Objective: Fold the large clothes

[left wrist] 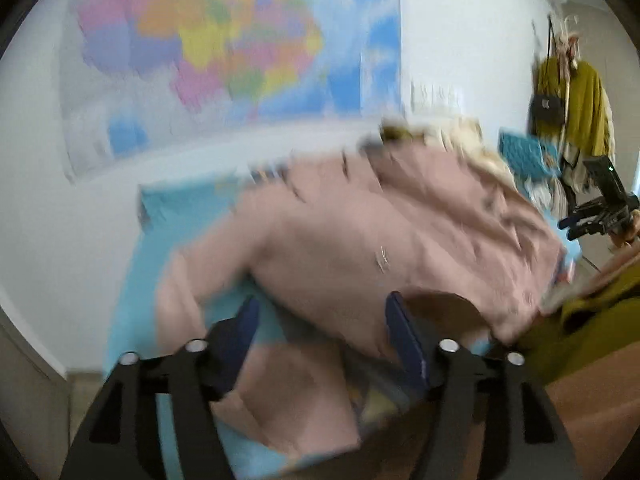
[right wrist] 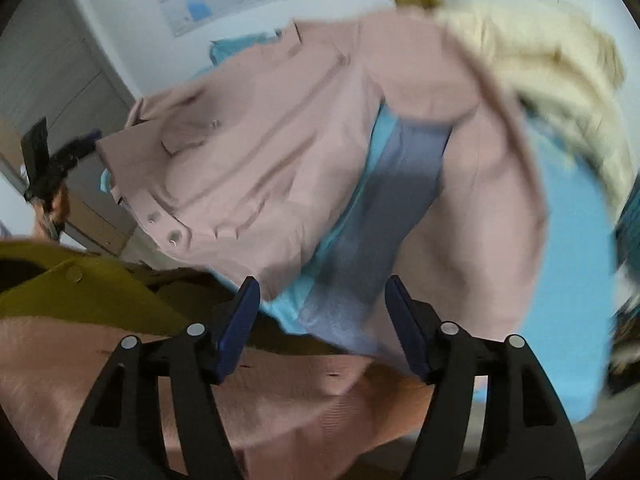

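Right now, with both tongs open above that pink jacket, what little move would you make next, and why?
Probably lower the left tongs onto the near edge of the pink buttoned jacket and pinch it. Both the left and right tongs are open and hold nothing, while the jacket lies rumpled, unfolded, on the light blue sheet.

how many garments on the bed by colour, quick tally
pink jacket: 1
cream fleecy garment: 1
olive-green coat: 1, at the near edge
salmon-pink knit: 1, nearest the camera
total: 4, motion blur may hide more
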A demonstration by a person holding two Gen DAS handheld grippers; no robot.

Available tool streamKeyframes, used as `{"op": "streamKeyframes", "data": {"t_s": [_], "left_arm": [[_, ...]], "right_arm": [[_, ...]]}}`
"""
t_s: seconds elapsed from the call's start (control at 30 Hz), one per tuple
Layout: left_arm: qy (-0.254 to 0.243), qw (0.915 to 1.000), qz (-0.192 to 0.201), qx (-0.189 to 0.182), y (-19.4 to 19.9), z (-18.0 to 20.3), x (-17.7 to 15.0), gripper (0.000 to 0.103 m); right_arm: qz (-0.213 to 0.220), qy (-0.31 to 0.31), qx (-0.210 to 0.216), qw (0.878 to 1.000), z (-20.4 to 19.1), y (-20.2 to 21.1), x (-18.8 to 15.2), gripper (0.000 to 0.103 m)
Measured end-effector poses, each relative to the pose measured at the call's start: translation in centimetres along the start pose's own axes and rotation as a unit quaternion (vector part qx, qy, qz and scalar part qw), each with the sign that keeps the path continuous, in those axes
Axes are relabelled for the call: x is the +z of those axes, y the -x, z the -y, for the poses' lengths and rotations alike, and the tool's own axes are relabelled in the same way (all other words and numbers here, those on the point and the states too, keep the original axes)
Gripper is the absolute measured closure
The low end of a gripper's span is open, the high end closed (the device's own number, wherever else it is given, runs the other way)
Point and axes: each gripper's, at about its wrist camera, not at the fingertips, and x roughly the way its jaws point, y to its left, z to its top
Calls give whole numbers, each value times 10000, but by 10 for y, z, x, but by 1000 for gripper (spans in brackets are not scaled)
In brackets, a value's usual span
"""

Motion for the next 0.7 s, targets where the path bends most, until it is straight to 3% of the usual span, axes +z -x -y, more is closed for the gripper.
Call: {"op": "streamKeyframes", "data": {"t_s": [0.1,0.17,0.3,0.4,0.63,0.7], "left_arm": [[-192,9998,23,-65,-16,6,17,34],[-438,9988,-168,-120,-44,19,29,33],[-775,9948,-637,-169,-106,43,51,32],[-812,9914,-1001,-202,-165,53,68,32],[-669,9767,-2036,112,-290,38,86,33],[-572,9717,-2285,174,-314,31,85,41]], "right_arm": [[667,223,323,9970,-9,2,40,39],[784,283,451,9955,-18,-23,67,40],[494,178,291,9982,-23,-118,131,54],[209,116,40,9997,-20,-180,169,55],[-415,-115,-538,9976,-6,-267,210,55],[-307,33,-663,9973,-8,-272,213,60]]}}
